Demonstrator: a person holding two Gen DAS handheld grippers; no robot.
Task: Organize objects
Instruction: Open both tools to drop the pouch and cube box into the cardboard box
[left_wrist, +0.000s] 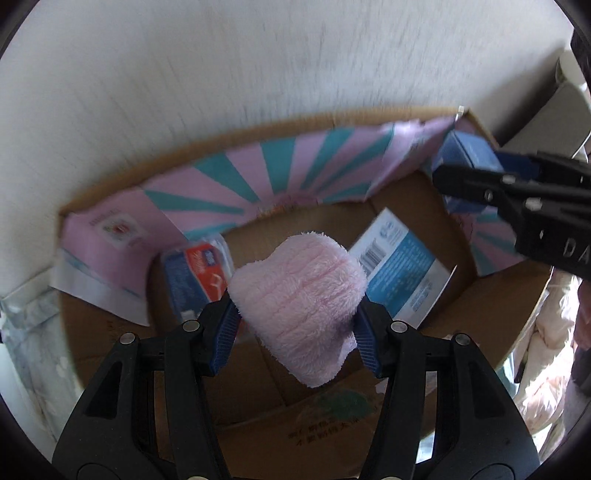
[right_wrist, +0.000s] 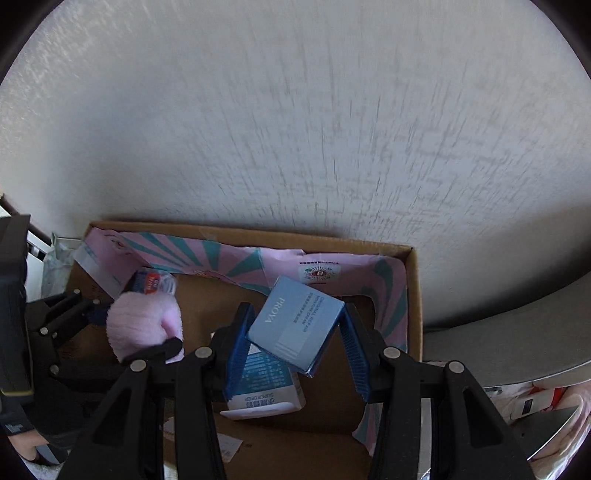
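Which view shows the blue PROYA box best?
The right wrist view: the blue PROYA box sits centred between the right gripper pads, label readable, above the cardboard box. The left wrist view shows only a blurred corner behind that gripper.

The left gripper (left_wrist: 297, 314) is clamped on something soft; the right gripper (right_wrist: 295, 332) pinches a held item, both angled downward.

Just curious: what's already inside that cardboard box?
Inside the cardboard box: a white-and-blue carton, a blue-and-red packet and pink-teal striped paper. The held pink cloth hides some floor.
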